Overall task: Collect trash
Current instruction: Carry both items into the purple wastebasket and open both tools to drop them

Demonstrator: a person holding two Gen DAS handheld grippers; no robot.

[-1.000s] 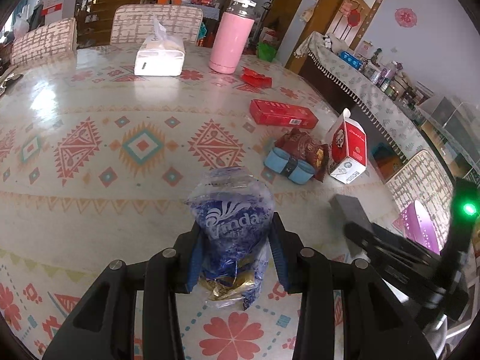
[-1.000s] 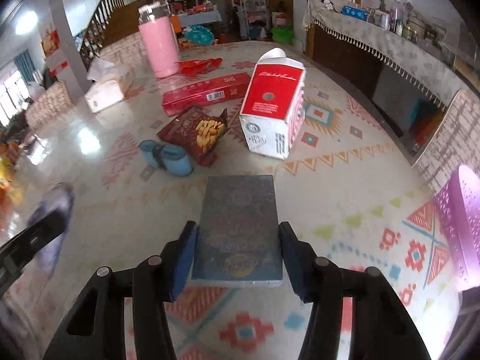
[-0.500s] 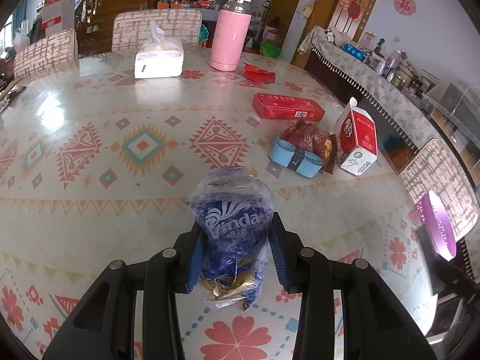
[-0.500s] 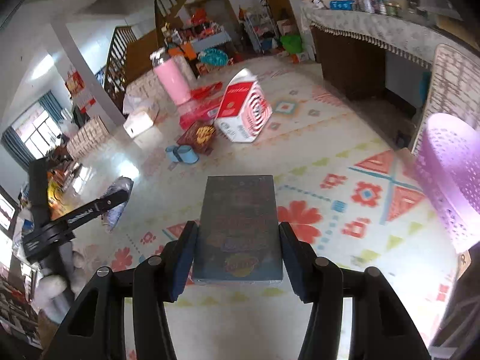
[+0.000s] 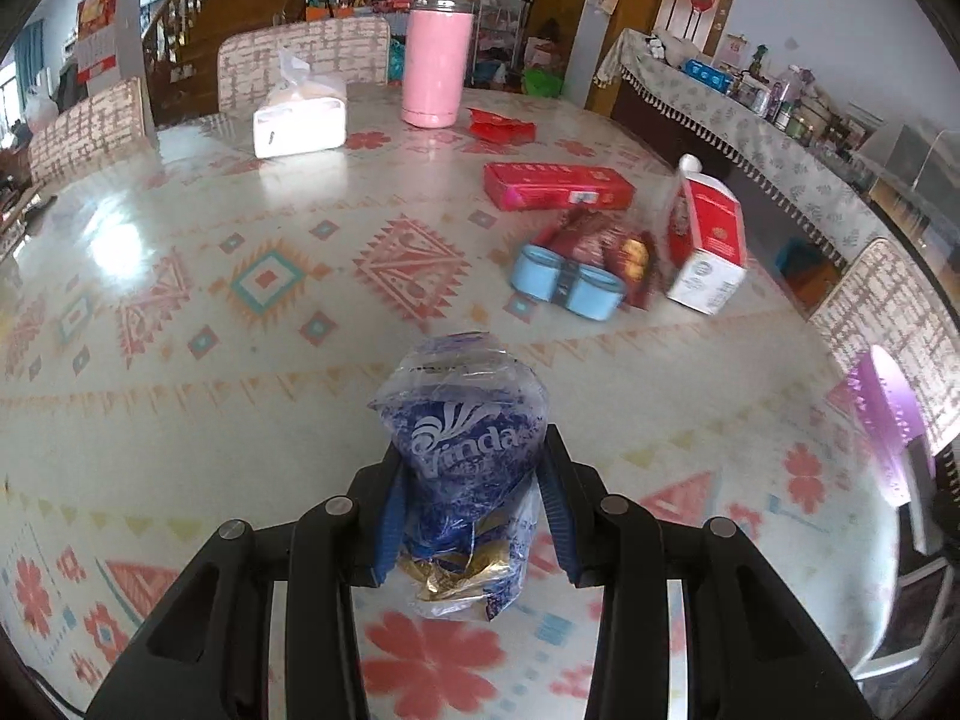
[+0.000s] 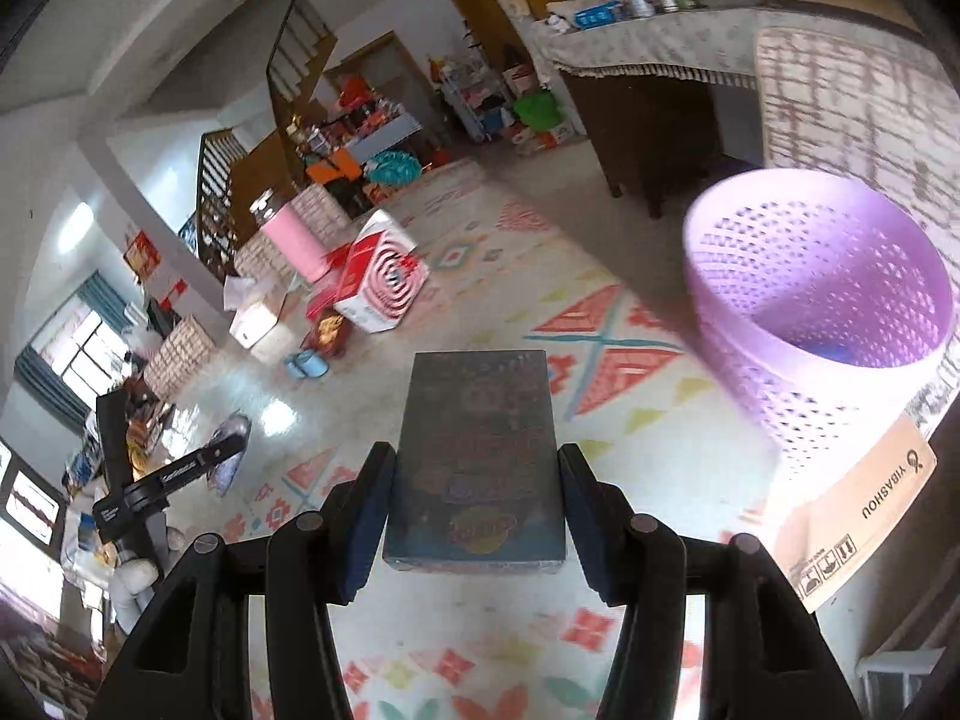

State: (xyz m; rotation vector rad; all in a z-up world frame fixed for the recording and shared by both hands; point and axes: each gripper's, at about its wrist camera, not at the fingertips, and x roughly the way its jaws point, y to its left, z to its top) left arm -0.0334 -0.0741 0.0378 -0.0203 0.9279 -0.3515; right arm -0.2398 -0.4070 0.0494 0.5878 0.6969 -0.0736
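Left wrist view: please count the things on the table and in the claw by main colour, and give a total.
Red: 4 (flat box, carton, wrapper, snack bag)
Blue: 2 (Vinda tissue pack in left claw, light blue case)
Pink: 1 (bottle)
White: 1 (tissue box)
Total: 8

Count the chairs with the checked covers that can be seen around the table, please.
3 in the left wrist view: one chair at the far side behind the tissue box, one at the far left, one at the right edge. Others may be hidden.
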